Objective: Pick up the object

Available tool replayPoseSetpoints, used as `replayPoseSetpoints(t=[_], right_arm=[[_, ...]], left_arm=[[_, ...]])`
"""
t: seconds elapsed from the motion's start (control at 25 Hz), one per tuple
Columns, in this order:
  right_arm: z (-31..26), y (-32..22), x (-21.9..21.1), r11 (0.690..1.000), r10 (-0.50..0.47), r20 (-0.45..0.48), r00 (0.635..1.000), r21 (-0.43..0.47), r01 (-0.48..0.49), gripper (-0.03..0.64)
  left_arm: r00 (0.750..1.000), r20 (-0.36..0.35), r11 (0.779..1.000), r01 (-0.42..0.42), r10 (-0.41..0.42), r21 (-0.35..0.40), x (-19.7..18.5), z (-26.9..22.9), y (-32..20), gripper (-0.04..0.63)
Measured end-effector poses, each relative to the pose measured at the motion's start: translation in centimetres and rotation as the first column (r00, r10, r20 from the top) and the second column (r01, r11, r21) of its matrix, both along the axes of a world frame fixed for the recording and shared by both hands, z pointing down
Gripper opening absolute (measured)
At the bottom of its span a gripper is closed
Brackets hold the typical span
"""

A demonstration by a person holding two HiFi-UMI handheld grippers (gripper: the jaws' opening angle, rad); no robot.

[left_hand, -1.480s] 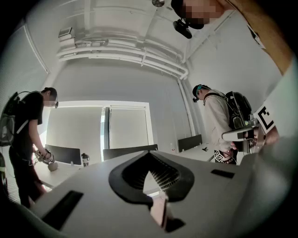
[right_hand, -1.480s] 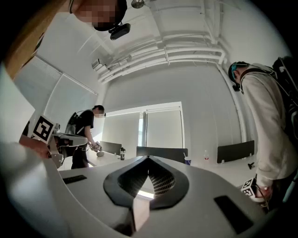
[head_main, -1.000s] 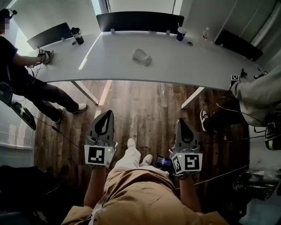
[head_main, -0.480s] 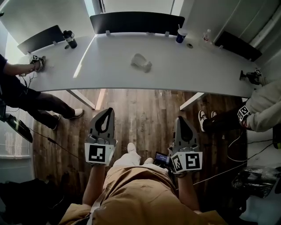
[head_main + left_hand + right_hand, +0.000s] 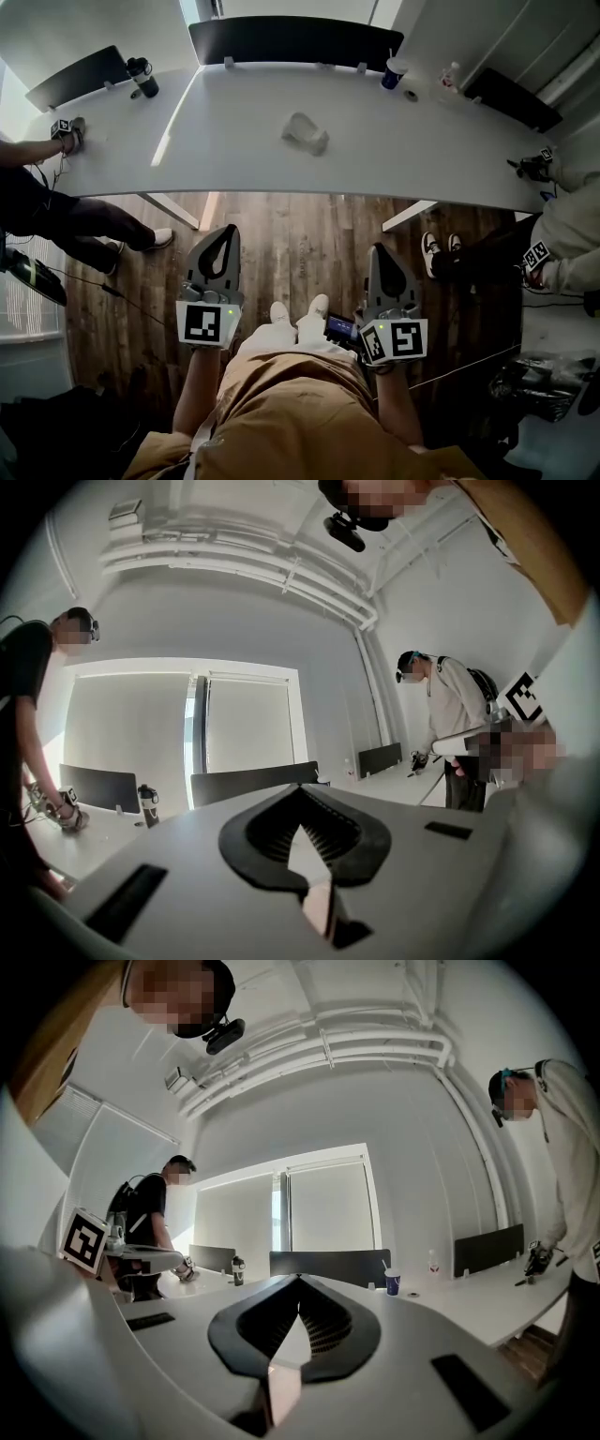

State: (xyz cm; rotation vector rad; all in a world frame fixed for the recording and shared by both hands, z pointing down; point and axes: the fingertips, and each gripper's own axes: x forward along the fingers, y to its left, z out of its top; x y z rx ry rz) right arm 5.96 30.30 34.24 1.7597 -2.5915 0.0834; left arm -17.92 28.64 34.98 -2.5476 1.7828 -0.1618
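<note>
A pale, crumpled-looking object (image 5: 305, 132) lies near the middle of the long white table (image 5: 234, 150), far ahead of both grippers. My left gripper (image 5: 231, 231) hangs over the wooden floor, short of the table's near edge, its jaws shut with nothing between them. My right gripper (image 5: 376, 249) is level with it on the other side, also shut and empty. In the left gripper view the left gripper (image 5: 299, 790) points level toward the table. In the right gripper view the right gripper (image 5: 300, 1280) does the same. The object is hidden behind the jaws in both gripper views.
A person (image 5: 42, 192) leans on the table's left end and another person (image 5: 567, 211) stands at its right end. A dark bottle (image 5: 141, 76), a blue cup (image 5: 394, 71) and a clear bottle (image 5: 452, 74) stand along the far edge by black dividers (image 5: 295, 42). Table legs (image 5: 173, 208) and cables (image 5: 112, 291) are on the floor.
Both grippers have been carried forward toward the table, whose near edge now sits a little lower in the head view. My feet have stepped. The people at both ends have shifted.
</note>
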Motion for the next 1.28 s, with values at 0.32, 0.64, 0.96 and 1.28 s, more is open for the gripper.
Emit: replayPoseSetpoints(t=[0.32, 0.64, 0.96, 1.28], right_arm=[[0.7, -2.8, 0.4, 0.999, -0.036, -0.005, 0.999, -0.016, 0.036, 0.006], [2.0, -7.4, 2.8, 0.995, -0.101, 0.008, 0.995, -0.027, 0.101, 0.006], [2.1, -11.4, 5.5, 0.979, -0.200, 0.054, 0.978, -0.020, 0.202, 0.006], [3.1, -12.5, 4.4, 0.973, -0.219, 0.073, 0.973, -0.058, 0.224, 0.006]], left_arm=[[0.999, 0.004, 0.999, 0.039, -0.039, -0.013, 0.3, 0.5, -2.4, 0.006], [0.995, 0.014, 0.995, 0.097, -0.097, -0.019, 2.5, 1.2, -7.7, 0.006], [0.995, -0.001, 0.994, 0.105, -0.105, -0.024, 7.6, 0.8, -11.9, 0.006], [0.990, -0.003, 0.990, 0.141, -0.141, -0.027, 5.9, 0.2, -13.2, 0.006]])
